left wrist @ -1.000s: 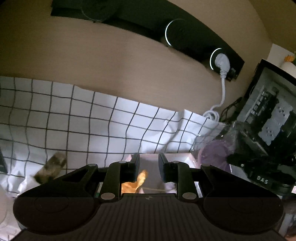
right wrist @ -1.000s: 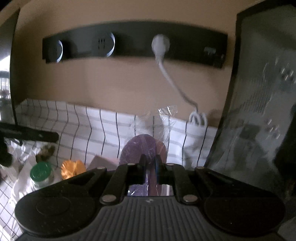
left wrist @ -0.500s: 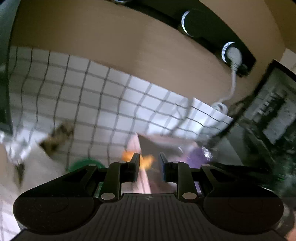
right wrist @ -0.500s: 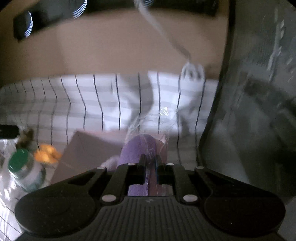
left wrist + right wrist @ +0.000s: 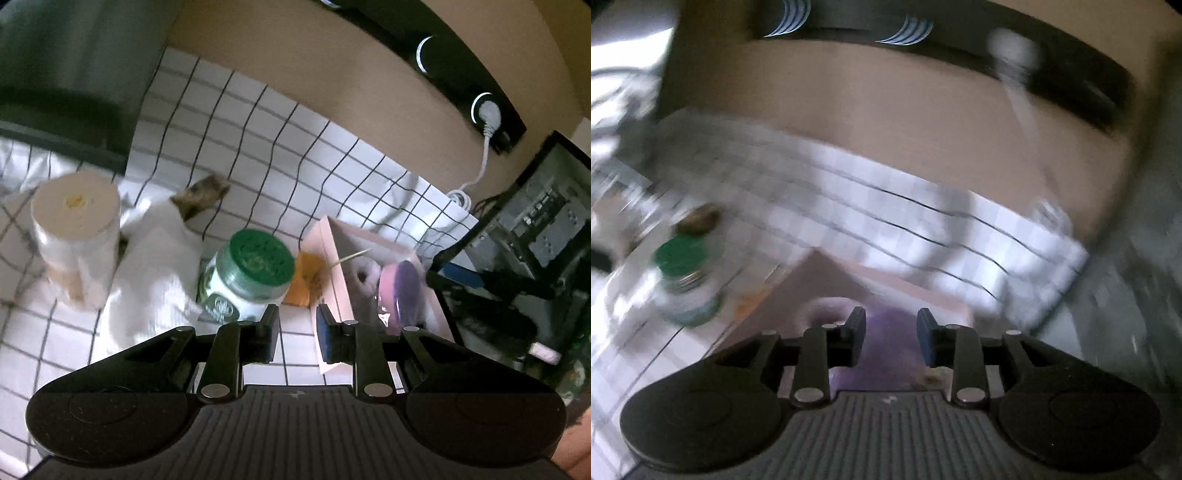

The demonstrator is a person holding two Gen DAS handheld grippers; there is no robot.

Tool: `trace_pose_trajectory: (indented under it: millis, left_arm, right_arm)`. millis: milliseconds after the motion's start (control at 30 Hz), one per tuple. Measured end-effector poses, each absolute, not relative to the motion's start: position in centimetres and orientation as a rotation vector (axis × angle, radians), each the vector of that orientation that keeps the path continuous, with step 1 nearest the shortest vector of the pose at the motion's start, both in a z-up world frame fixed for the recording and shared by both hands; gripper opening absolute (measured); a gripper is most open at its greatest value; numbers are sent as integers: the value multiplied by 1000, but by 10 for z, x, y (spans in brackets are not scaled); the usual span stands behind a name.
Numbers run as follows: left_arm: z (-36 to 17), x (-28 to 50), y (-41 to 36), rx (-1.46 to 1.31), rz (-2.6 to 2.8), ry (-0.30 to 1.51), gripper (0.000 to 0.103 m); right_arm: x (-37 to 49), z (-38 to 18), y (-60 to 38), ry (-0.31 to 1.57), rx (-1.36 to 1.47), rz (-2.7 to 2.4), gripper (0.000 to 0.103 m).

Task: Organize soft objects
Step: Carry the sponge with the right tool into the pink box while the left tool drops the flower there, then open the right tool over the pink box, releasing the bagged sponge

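Checked cloth (image 5: 229, 122) holds pink box (image 5: 334, 266); purple toy (image 5: 886, 332) between right gripper (image 5: 891, 334) fingers

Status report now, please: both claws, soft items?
Left claw open, empty. Right claw open above purple item in pink box. Green-lidded jar beside box.

A tan wall (image 5: 332, 70) is seen across the top of the left wrist view, crossed by a black socket strip (image 5: 454, 70) with a white plug (image 5: 489, 110) inserted. The surface below is covered by a white grid-patterned cloth (image 5: 258, 147). Dim, warm light is cast throughout.
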State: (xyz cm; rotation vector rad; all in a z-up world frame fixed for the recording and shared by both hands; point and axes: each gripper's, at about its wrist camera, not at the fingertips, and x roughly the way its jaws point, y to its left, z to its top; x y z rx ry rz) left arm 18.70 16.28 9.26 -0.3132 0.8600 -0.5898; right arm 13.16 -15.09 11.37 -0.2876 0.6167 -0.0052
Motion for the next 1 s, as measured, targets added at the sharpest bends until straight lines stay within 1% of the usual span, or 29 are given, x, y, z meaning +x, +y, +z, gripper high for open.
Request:
trace_pose_trajectory:
  millis: [100, 133, 267, 300, 333, 467, 500, 533, 567, 600, 667, 767, 900, 1000]
  left_arm:
    - [87, 185, 168, -318, -606, 873, 24]
    - [87, 184, 170, -324, -609, 872, 24]
    - [81, 184, 179, -362, -609, 880, 24]
    - [78, 186, 178, -369, -605, 888, 24]
    - [76, 188, 178, -375, -605, 896, 24]
    - [69, 194, 173, -377, -619, 916, 24]
    - [68, 195, 173, -376, -622, 920, 24]
    - [67, 197, 173, -375, -621, 926, 24]
    - [66, 198, 173, -376, -618, 929, 24]
    - [64, 200, 173, -379, -613, 932, 24]
    - [62, 202, 174, -384, -598, 939, 24]
    - [63, 202, 173, -383, -593, 942, 24]
    - [71, 194, 168, -374, -627, 927, 24]
    - [77, 187, 164, -385, -657, 931, 24]
  right_arm:
    - [150, 102, -119, 642, -429, 71, 29]
    - [159, 100, -113, 669, -418, 88, 29]
    - [181, 116, -127, 716, -85, 182, 30]
    - [182, 115, -127, 717, -27, 188, 32]
    - [186, 114, -129, 718, 22, 183, 34]
    - [201, 98, -125, 712, 120, 128, 34]
    - [208, 93, -122, 717, 132, 124, 31]
    - [215, 90, -119, 727, 141, 129, 18]
    - [221, 89, -119, 732, 143, 130, 10]
    - [225, 89, -117, 734, 134, 134, 6]
    - [224, 96, -112, 706, 102, 143, 5]
    - [208, 121, -102, 627, 38, 156, 4]
    - [168, 160, -93, 500, -62, 147, 2]
    - [139, 180, -96, 443, -65, 129, 2]
